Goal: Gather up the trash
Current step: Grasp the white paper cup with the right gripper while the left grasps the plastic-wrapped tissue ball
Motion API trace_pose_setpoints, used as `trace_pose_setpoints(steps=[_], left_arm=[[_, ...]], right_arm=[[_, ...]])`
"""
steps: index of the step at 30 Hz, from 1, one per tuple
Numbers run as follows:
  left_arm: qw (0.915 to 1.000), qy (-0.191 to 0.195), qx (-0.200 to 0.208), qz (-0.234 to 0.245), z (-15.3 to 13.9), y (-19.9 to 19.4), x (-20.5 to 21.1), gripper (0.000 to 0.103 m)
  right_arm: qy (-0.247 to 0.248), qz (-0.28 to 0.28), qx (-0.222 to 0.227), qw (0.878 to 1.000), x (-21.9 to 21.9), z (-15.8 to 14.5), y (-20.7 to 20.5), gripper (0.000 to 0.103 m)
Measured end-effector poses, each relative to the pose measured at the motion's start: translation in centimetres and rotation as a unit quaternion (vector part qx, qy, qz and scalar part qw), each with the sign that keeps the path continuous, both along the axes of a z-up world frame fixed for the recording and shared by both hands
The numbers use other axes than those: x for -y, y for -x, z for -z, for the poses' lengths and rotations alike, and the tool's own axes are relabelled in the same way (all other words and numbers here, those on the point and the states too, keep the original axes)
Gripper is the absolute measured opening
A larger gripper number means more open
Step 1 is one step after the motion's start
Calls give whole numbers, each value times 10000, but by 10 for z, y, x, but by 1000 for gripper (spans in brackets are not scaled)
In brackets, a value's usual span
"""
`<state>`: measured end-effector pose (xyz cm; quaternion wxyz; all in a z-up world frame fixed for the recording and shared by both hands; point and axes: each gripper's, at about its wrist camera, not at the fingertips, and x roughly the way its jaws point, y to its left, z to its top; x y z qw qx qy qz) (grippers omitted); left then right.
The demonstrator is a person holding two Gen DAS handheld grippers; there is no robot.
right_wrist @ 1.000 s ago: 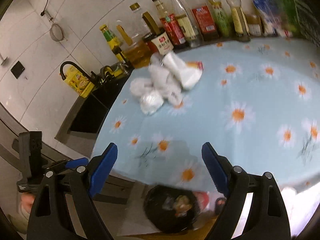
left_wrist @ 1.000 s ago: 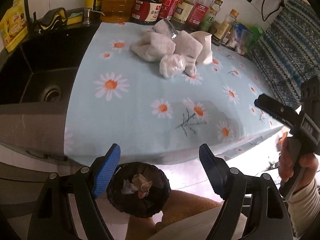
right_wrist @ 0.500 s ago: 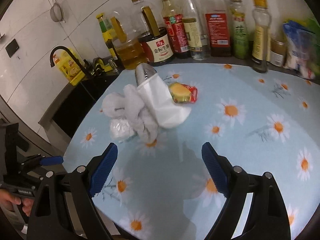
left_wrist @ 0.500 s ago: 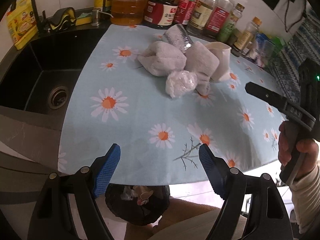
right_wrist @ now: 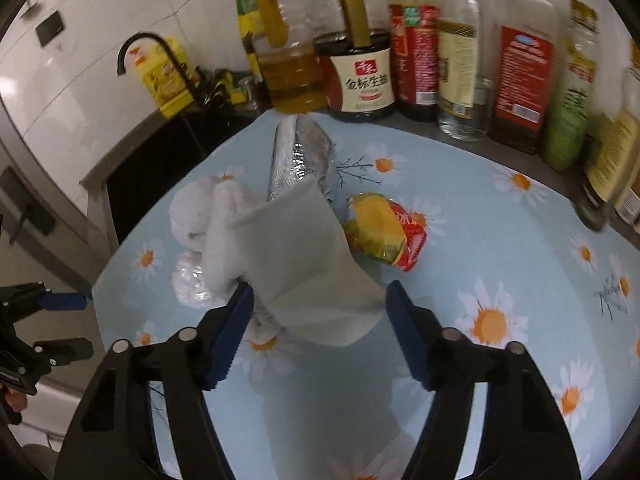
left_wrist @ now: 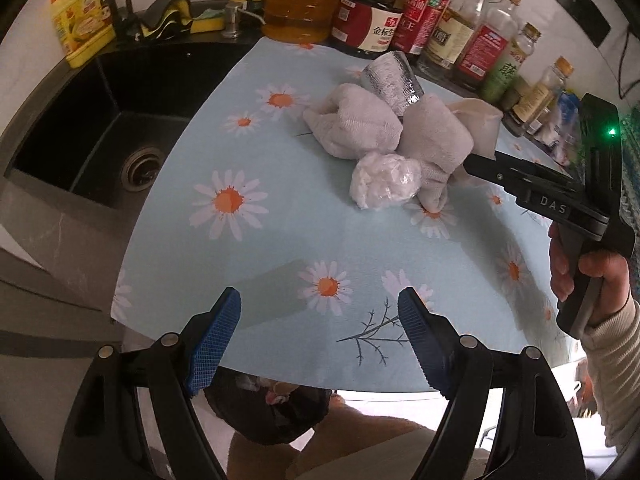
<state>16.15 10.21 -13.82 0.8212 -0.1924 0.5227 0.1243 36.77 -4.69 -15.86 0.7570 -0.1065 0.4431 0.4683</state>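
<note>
I was at the picking-up step: my right gripper (right_wrist: 320, 332) sat over the heap of trash on the table (right_wrist: 500, 280), its jaws closing around the white paper cup (right_wrist: 304, 264) lying on its side, which was between the pads though I judged they were not yet pressing on it. The cup lay against the crumpled cloths (right_wrist: 212, 232), with a foil bag (right_wrist: 300, 156) behind it, a red and yellow snack wrapper (right_wrist: 384, 232) just beside it on the right and a small clear plastic ball (right_wrist: 188, 284) to the left. My left gripper (left_wrist: 320, 340) hung over the near edge of the table with its jaws apart and nothing between them, well short of the heap. The black bin bag (left_wrist: 272, 412) waited below that edge on the floor. Next I would need to finish the squeeze gently, since the cup looked thin and likely to crush or slip, lift it clear of the cloths without dragging them, then carry it back over the edge to the bag
</note>
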Motion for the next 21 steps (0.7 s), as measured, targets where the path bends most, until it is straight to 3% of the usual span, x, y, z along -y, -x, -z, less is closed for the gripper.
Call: trace_pose_setpoints(steps=[3,6,21], left_arm=[[10000,-19,-51,-63,1,-5,3,78],[9999,-54,-104,-76,2,-10,5,78],[9988,-267,-236,325,3,-68,15,78]], right_arm=[[-21,-167,7,9999,-1,2,-2,58],[-121,-260,-41,9996,2,1,-6,42],[-992,-26,-827,9916,55,-5,-12,41]])
